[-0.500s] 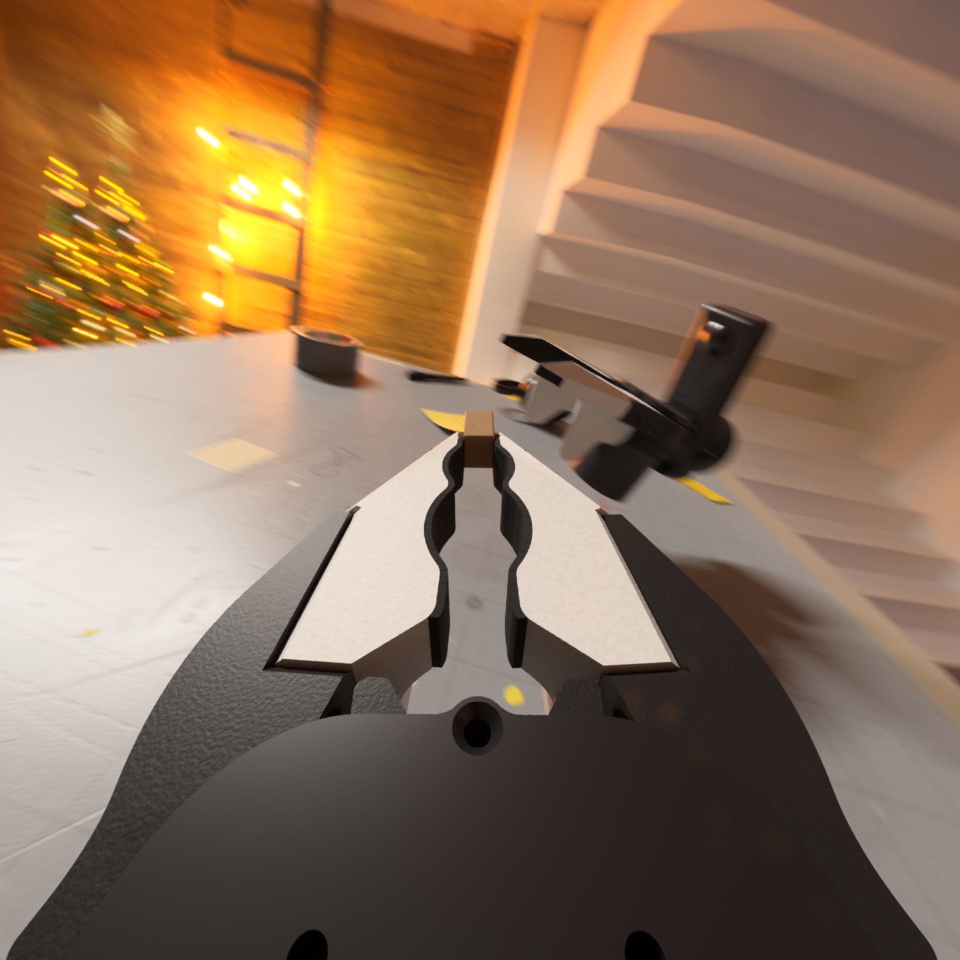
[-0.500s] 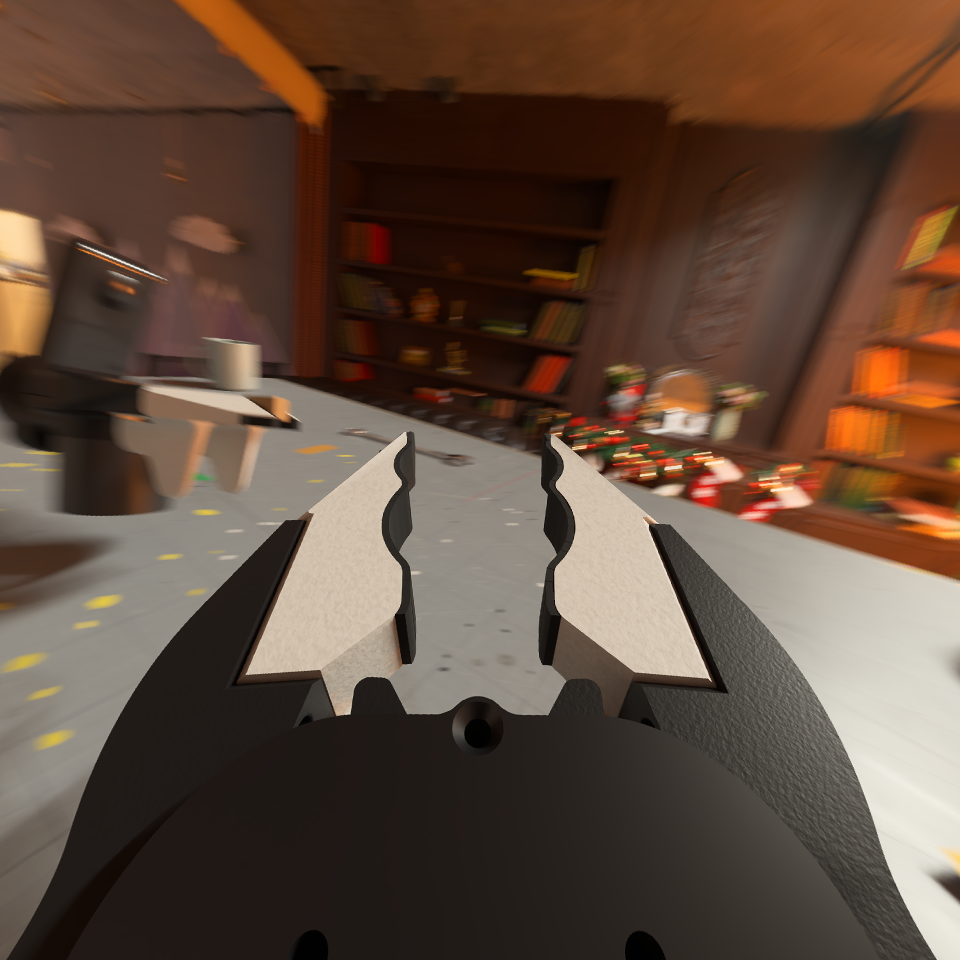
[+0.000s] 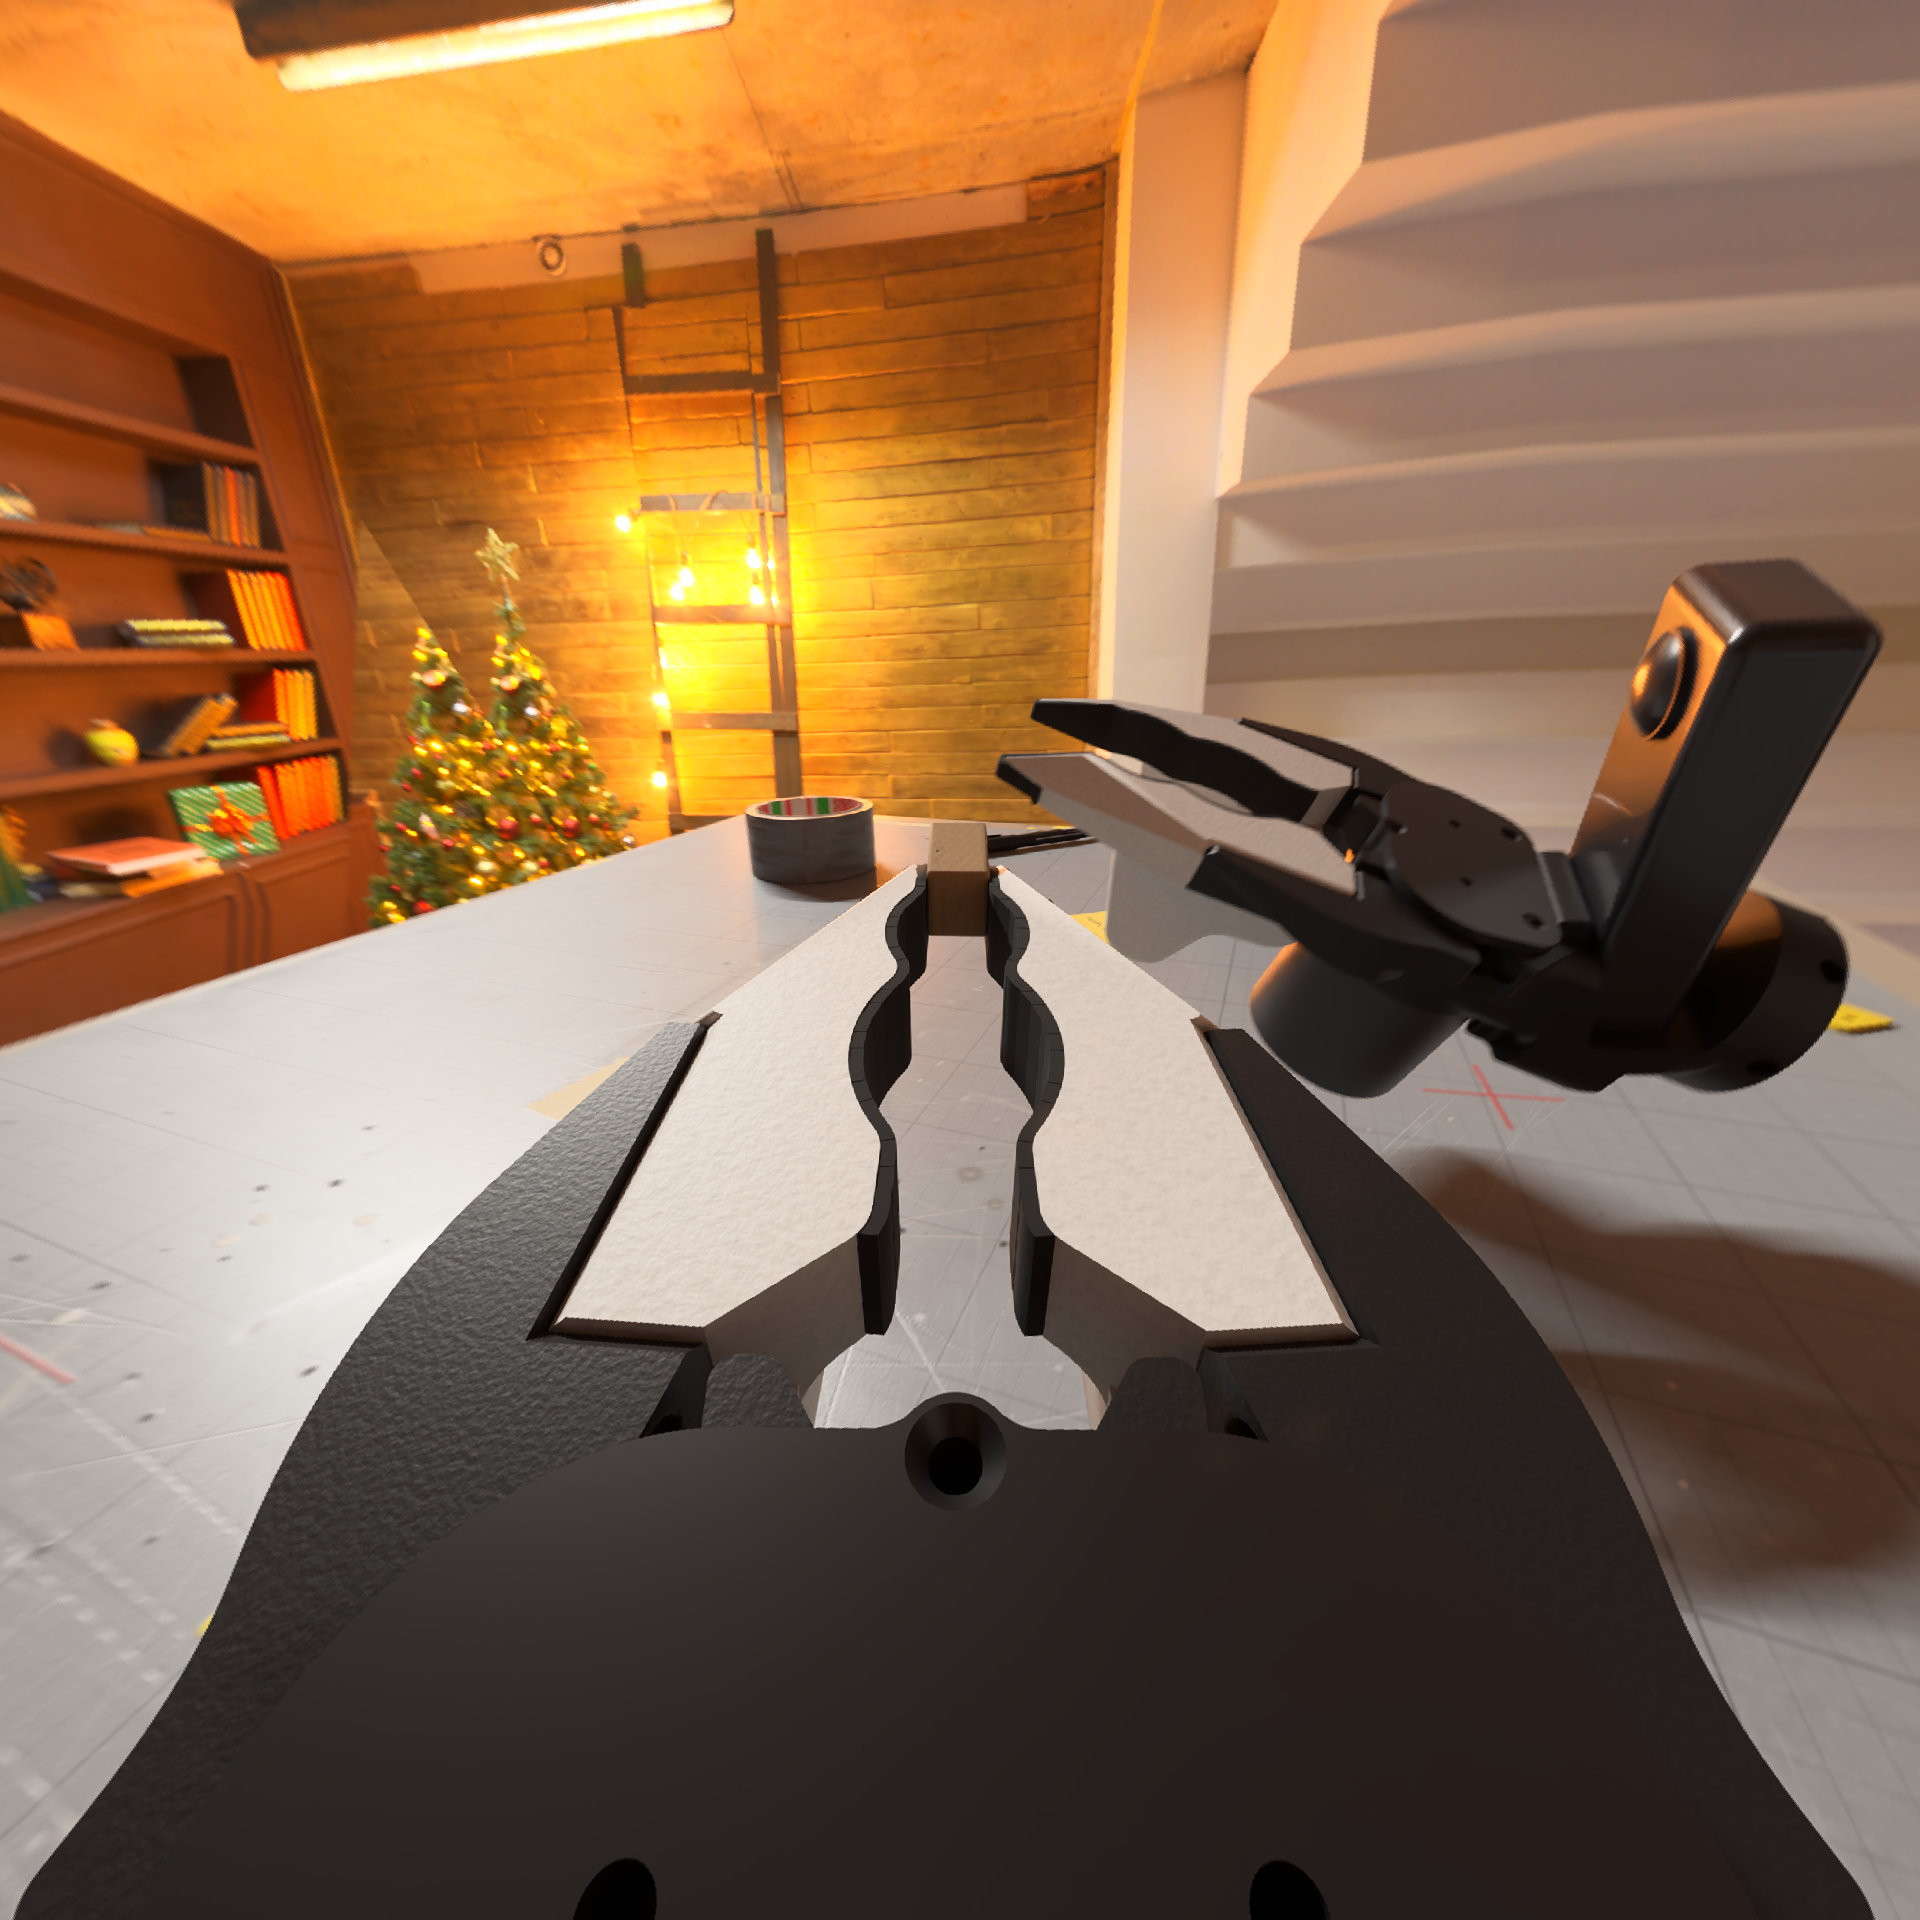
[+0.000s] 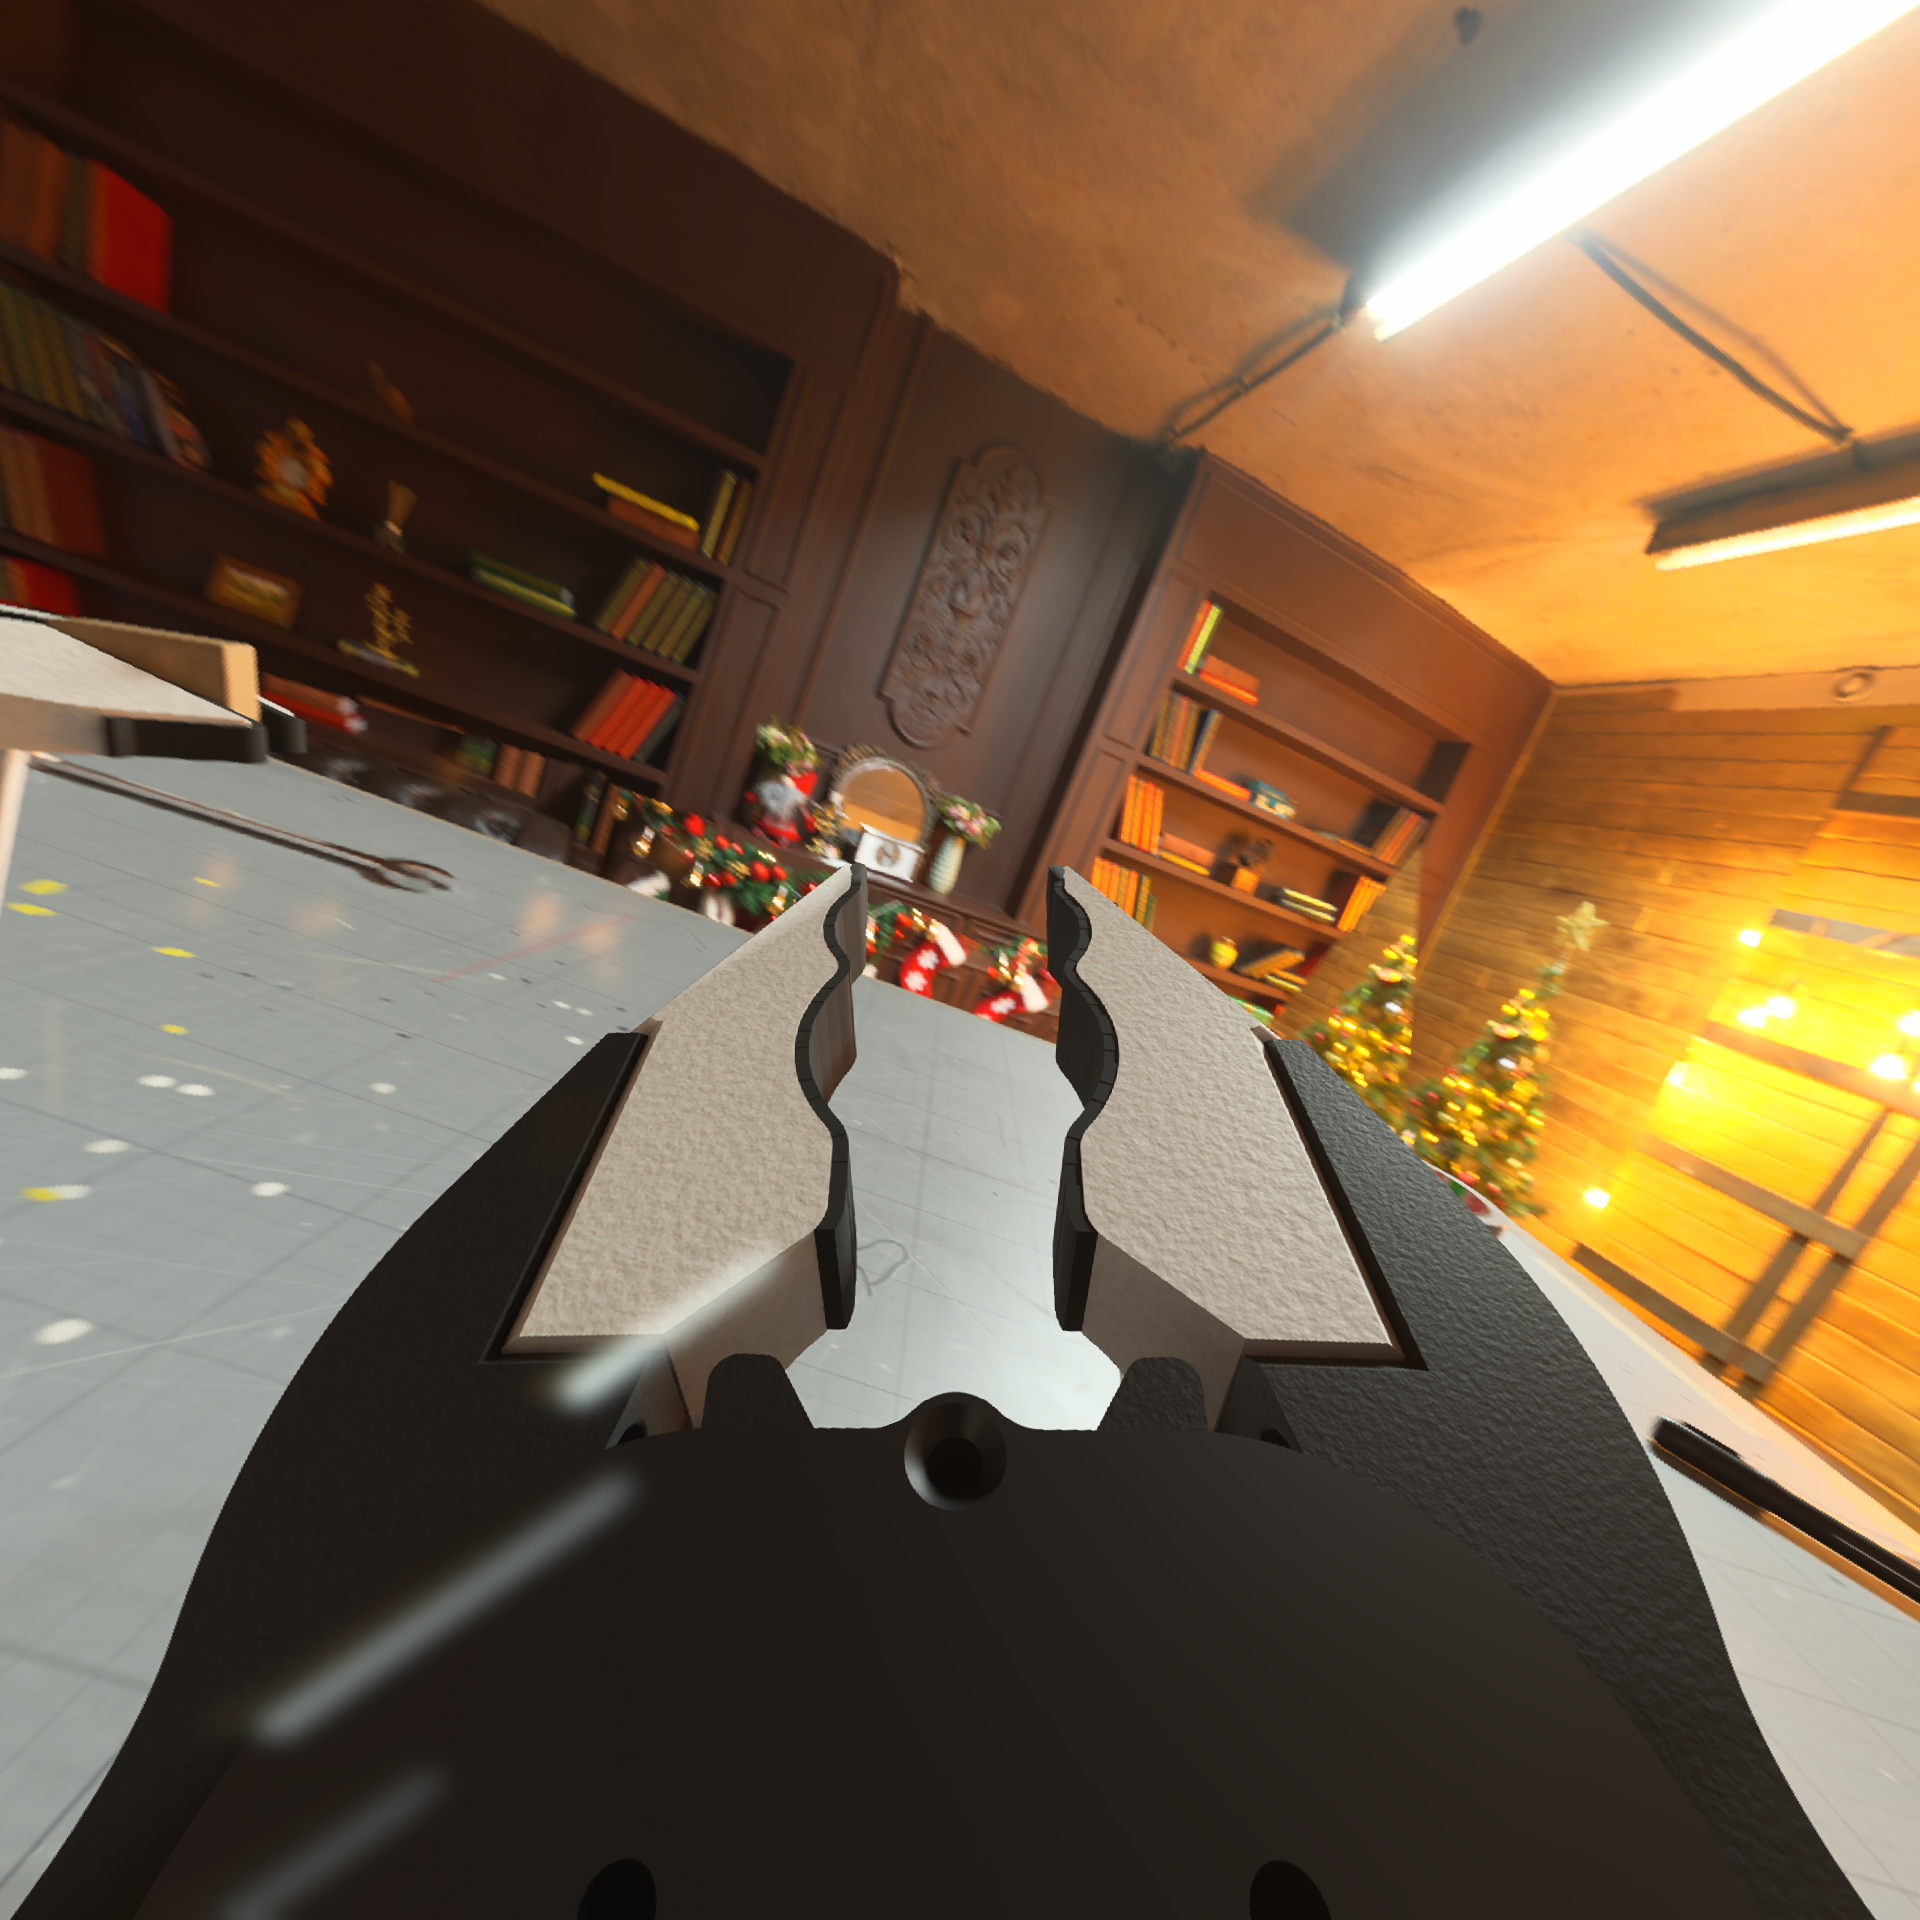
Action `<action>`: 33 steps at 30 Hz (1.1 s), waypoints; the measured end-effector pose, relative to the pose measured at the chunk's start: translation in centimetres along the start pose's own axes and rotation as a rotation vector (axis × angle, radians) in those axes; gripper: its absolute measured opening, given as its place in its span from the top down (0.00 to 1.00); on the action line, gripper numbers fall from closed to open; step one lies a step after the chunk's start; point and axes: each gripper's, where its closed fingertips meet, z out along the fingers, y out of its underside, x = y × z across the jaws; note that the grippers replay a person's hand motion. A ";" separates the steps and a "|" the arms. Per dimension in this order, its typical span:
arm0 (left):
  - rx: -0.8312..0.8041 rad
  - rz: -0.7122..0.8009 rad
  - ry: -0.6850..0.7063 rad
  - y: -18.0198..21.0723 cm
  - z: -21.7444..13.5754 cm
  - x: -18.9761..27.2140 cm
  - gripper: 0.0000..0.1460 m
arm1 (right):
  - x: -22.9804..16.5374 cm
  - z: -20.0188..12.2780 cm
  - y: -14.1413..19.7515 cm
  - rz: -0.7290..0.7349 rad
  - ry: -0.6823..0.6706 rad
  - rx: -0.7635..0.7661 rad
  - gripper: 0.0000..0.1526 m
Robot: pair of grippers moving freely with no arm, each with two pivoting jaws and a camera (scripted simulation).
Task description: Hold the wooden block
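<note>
A warm-lit room surrounds the scene: brown bookshelves loaded with books, a plank wall with a ladder strung with glowing bulbs, two decorated Christmas trees, pale stairs on the right, and a bright ceiling tube light. Filling the lower part of both views is a pale grey table ruled with a faint grid and dotted with small yellow and white specks. Toward its far edge sits a dark roll of tape, and a long slim wrench lies flat on the surface in the right wrist view. The right gripper hangs above the table with its fingers spread apart and nothing between them. The left gripper has its fingers drawn narrow, pinching the wooden block right at the tips. The block is a small light-tan rectangular piece with square edges, standing upright between the fingertips, raised off the table just in front of the tape roll.
</note>
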 end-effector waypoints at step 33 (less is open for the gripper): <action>0.010 0.257 0.082 -0.4 -1.5 2.5 0.94 | -1.6 -1.2 0.6 -0.064 -0.025 -0.090 1.00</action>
